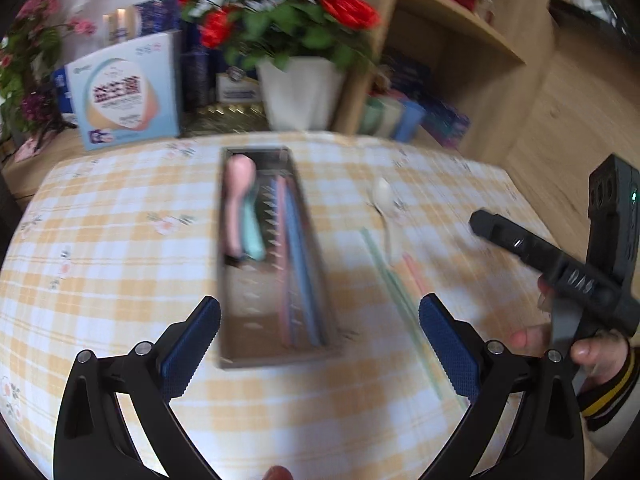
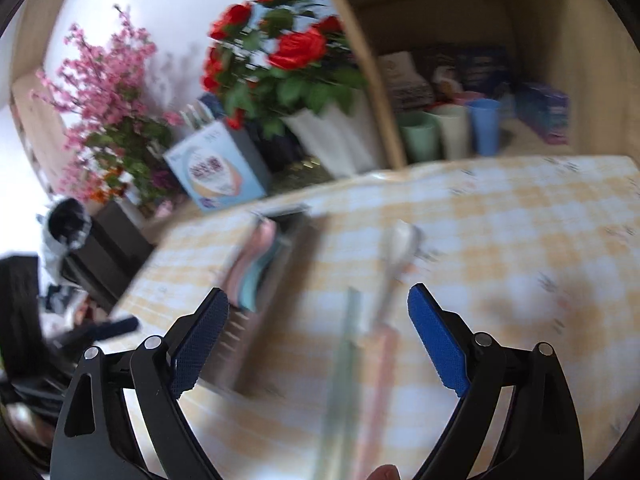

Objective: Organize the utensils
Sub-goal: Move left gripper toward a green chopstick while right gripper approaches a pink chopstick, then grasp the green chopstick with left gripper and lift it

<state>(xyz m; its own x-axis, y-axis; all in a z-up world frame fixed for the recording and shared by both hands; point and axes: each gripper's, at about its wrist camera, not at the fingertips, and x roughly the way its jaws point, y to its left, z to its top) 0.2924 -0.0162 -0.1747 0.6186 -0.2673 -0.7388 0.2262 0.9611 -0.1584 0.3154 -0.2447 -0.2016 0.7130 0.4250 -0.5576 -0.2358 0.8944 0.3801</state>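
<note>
Right wrist view is blurred: white spoon [image 2: 400, 248] and chopsticks [image 2: 348, 340] smear beside the tray [image 2: 296, 256]; both grippers' fingers stand apart, empty.

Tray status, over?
Both tongs open, empty. Tray holds pink and teal spoons, chopsticks. White spoon, green and pink chopsticks still out. Path clear.
</note>
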